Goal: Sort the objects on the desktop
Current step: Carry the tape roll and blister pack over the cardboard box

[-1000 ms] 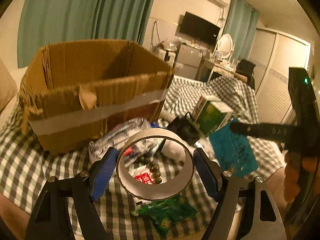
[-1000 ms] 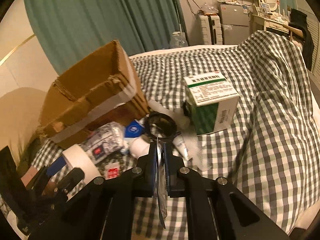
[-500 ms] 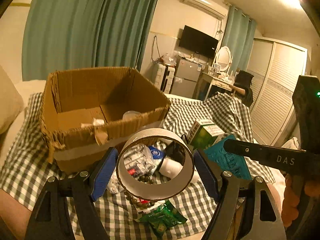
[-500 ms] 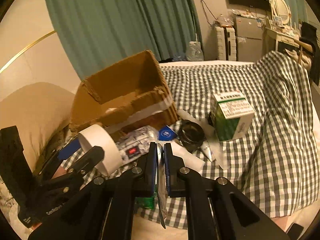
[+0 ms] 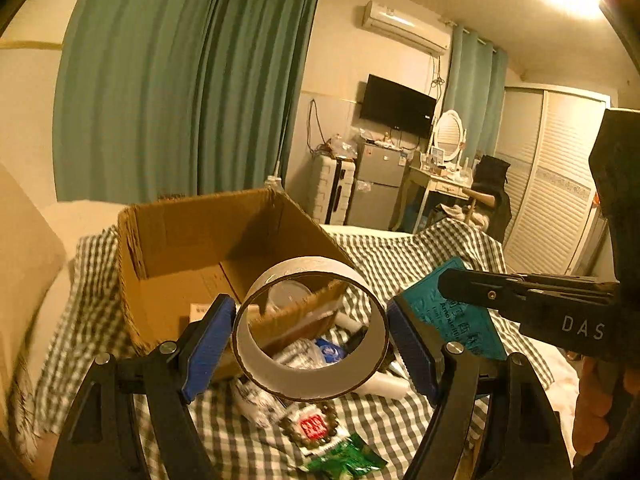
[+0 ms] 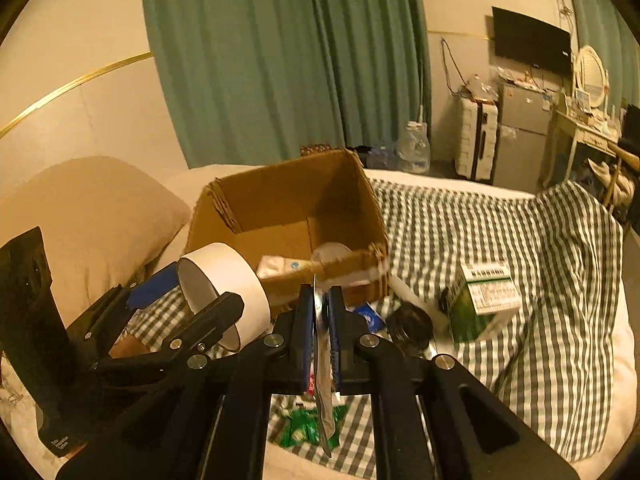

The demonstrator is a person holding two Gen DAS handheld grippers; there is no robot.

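Between left gripper pads, tape roll clamped; right gripper pinching sachet; could slip short of box.

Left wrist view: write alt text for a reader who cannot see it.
The left gripper holds a roll of tape between its blue pads, raised in front of an open cardboard box on a checked cloth. At right, the right gripper is shut on a teal packet; small packets litter the cloth below.

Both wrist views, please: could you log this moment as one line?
left claw: shut on tape roll | right claw: shut on teal sachet | cardboard box: open, ahead
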